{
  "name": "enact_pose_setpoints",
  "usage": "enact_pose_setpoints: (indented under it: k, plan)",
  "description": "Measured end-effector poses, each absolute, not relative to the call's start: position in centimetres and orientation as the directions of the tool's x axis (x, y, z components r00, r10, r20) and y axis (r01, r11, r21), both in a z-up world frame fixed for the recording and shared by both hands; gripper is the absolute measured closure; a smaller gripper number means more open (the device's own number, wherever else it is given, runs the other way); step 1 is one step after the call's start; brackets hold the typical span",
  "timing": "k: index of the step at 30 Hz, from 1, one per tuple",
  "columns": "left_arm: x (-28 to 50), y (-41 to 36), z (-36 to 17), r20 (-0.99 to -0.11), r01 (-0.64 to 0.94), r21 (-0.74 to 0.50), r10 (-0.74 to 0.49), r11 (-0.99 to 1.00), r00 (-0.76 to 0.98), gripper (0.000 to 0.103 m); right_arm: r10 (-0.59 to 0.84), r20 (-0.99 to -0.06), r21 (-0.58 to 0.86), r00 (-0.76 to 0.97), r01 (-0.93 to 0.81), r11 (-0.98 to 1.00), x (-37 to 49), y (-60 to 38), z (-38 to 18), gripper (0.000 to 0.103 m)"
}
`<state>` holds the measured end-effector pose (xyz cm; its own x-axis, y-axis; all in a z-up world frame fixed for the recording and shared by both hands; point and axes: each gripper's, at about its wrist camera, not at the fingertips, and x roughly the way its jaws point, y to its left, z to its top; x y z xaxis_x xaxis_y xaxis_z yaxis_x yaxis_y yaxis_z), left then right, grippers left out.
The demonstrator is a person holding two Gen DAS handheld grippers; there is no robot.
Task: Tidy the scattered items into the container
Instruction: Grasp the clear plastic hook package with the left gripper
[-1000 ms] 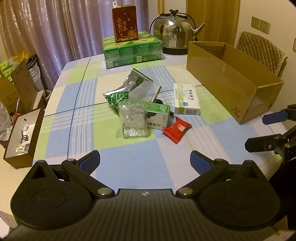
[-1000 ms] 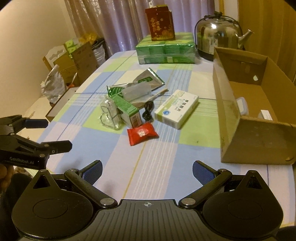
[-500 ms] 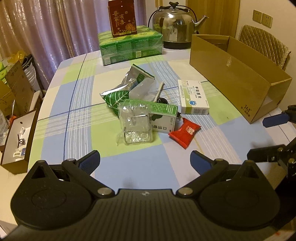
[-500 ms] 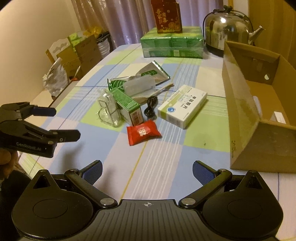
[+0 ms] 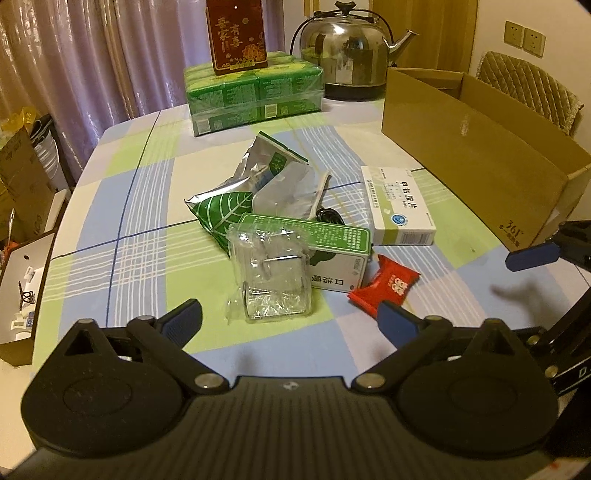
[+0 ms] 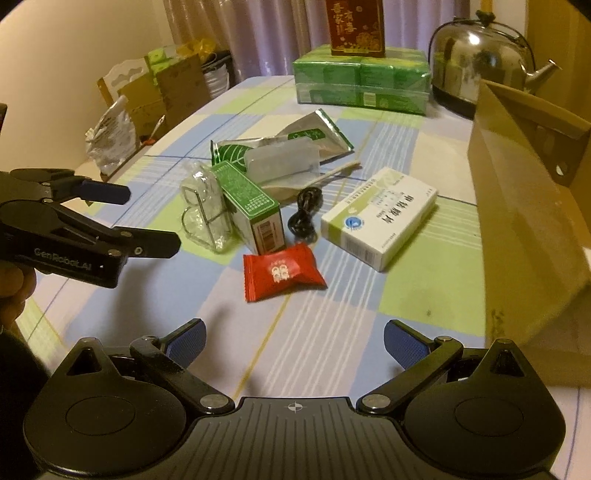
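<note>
Scattered items lie mid-table: a red snack packet (image 5: pixel 386 285) (image 6: pixel 281 272), a green-and-white carton (image 5: pixel 332 251) (image 6: pixel 251 206), a clear plastic-wrapped wire holder (image 5: pixel 271 273) (image 6: pixel 207 214), a white medicine box (image 5: pixel 397 205) (image 6: pixel 380 216), foil pouches (image 5: pixel 251 184) (image 6: pixel 295 144) and a black cable (image 6: pixel 304 214). The open cardboard box (image 5: pixel 480 151) (image 6: pixel 524 206) stands at the right. My left gripper (image 5: pixel 290 321) is open just short of the wire holder. My right gripper (image 6: pixel 293 341) is open, a little short of the red packet.
At the table's far end stand a steel kettle (image 5: pixel 347 55) (image 6: pixel 476 55), a green shrink-wrapped pack (image 5: pixel 255 92) (image 6: pixel 362 79) and a red box (image 5: pixel 236 35) on top. Cardboard boxes (image 5: pixel 22 184) sit on the floor at left. A quilted chair (image 5: pixel 532 88) is behind the box.
Both grippers have moved forward toward the pile, so the items look larger and closer. Both stay open. Nothing on the table has shifted.
</note>
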<state>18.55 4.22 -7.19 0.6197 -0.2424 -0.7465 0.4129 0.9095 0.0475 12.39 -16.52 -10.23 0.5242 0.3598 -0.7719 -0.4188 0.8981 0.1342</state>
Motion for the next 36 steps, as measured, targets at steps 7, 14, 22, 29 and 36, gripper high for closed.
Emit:
enact_pose_setpoints:
  k: [7, 14, 22, 29, 36]
  plan:
    - [20.0, 4.4, -8.3, -0.74, 0.415, 0.035, -0.256, 0.909, 0.622, 0.013, 0.38, -0.764, 0.111, 0.521, -0.474, 0.873, 14.0, -15.3, -11.5, 0.007]
    - [21.6, 4.5, -9.1, -0.726, 0.401, 0.008, -0.27, 0.916, 0.632, 0.036, 0.375, -0.769, 0.113, 0.518, -0.467, 0.877, 15.0, -15.4, -12.5, 0.008]
    - [22.5, 4.2, -9.7, -0.715, 0.387, -0.028, -0.289, 0.922, 0.637, 0.058, 0.381, -0.775, 0.126, 0.504, -0.469, 0.874, 15.3, -15.4, -13.2, 0.012]
    - [22.1, 4.9, -9.4, -0.715, 0.36, -0.073, -0.301, 0.93, 0.631, 0.077, 0.378, -0.768, 0.105, 0.516, -0.482, 0.87, 15.9, -14.6, -13.3, 0.019]
    - [20.5, 6.2, -8.8, -0.71, 0.358, -0.098, -0.317, 0.929, 0.629, 0.077, 0.38, -0.766, 0.079, 0.519, -0.51, 0.856, 17.0, -13.2, -13.6, 0.026]
